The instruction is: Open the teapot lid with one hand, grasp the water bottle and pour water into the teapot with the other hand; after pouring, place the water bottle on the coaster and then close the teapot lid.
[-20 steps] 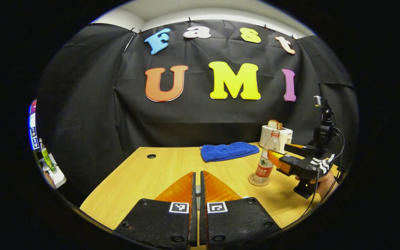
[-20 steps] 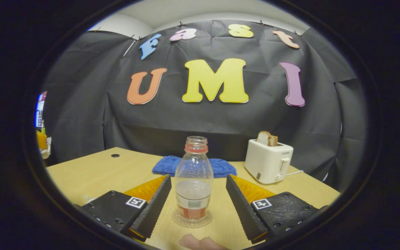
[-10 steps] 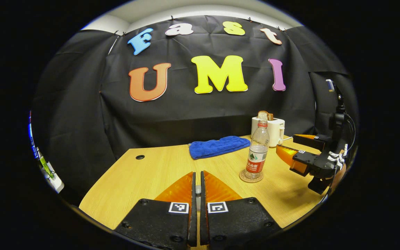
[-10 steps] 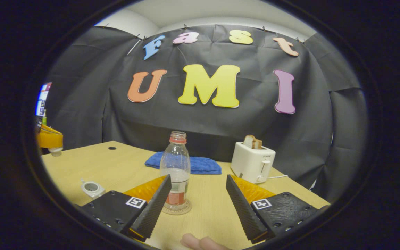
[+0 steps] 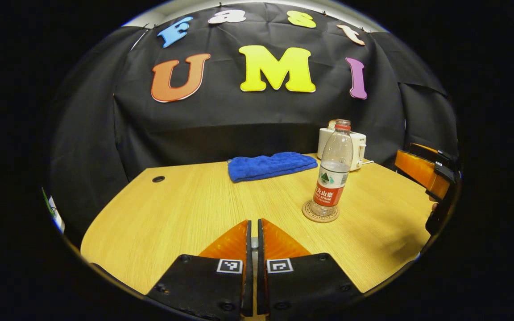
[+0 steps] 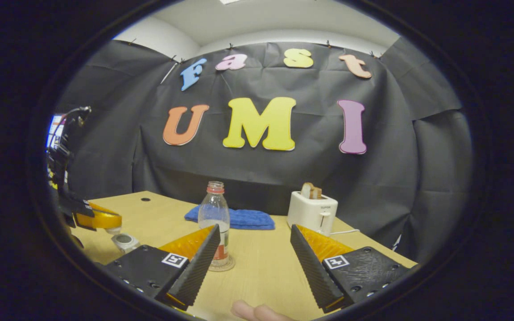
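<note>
The clear water bottle [image 5: 333, 176], uncapped and part full, stands upright on a round coaster [image 5: 321, 212] right of the table's middle. In the left gripper view my left gripper [image 5: 252, 224] is shut, with a small pale piece of the teapot lid [image 5: 254, 243] pinched between its fingers. In the right gripper view the left gripper [image 6: 103, 220] hovers just above the small white teapot [image 6: 124, 241], whose top is uncovered. My right gripper [image 6: 254, 252] is open and holds nothing, with the bottle [image 6: 214, 218] beyond its left finger. The right gripper [image 5: 423, 170] is also at the right edge.
A blue towel [image 5: 271, 165] lies at the back of the wooden table [image 5: 185, 214]. A white toaster [image 6: 312, 211] with bread in it stands at the back right. A cable hole [image 5: 158, 179] is at the back left. A fingertip [image 6: 257, 312] shows at the bottom.
The right gripper, open, has backed away from the bottle, which stays on the coaster. The left gripper with the lid has come down close over the teapot.
</note>
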